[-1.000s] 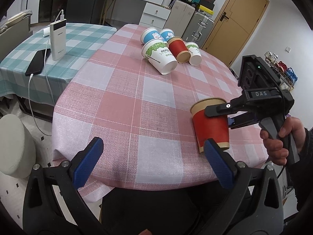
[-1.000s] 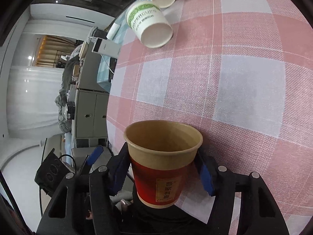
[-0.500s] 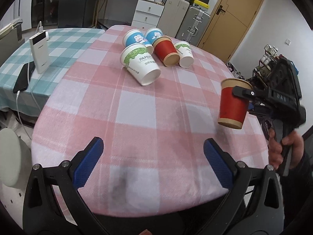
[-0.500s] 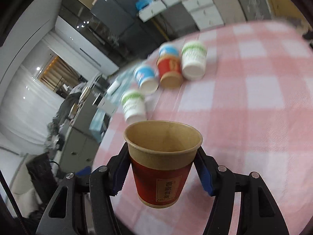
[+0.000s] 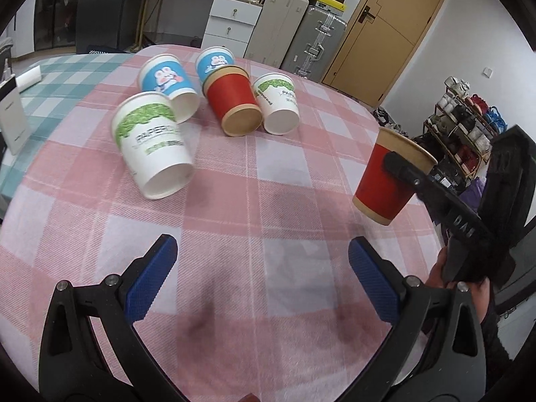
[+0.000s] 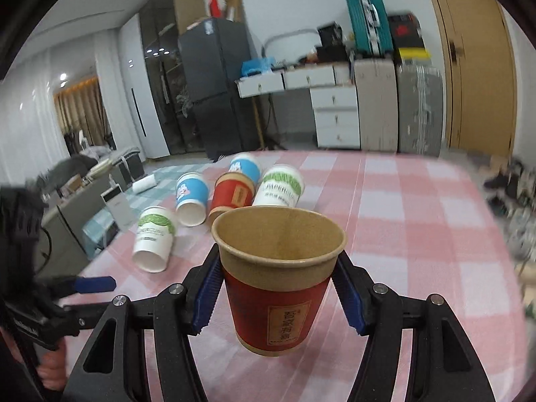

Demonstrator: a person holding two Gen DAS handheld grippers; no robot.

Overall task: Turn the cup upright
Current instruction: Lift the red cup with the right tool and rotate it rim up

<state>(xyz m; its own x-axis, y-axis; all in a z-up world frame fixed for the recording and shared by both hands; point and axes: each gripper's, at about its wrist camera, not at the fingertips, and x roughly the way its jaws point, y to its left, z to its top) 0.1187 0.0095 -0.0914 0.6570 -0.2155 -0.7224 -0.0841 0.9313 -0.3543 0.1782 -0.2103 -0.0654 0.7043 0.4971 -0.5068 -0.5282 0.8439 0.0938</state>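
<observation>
Red paper cup (image 6: 279,281), mouth up at lower centre of the right wrist view, sits clamped in the right gripper (image 6: 278,296) above the checked tablecloth (image 6: 418,221); it looks light and crushable, best pinched gently mid-wall, while the left gripper (image 5: 264,281) gapes empty.

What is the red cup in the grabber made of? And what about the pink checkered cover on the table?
The red cup looks like paper: matte brown inside, a rolled rim and a printed red wrap, like the fallen cup marked PAPER. The pink checked tablecloth looks like woven fabric, since a fine weave shows, though a coated cloth is possible. The right gripper pads look like ribbed blue rubber or plastic.
</observation>
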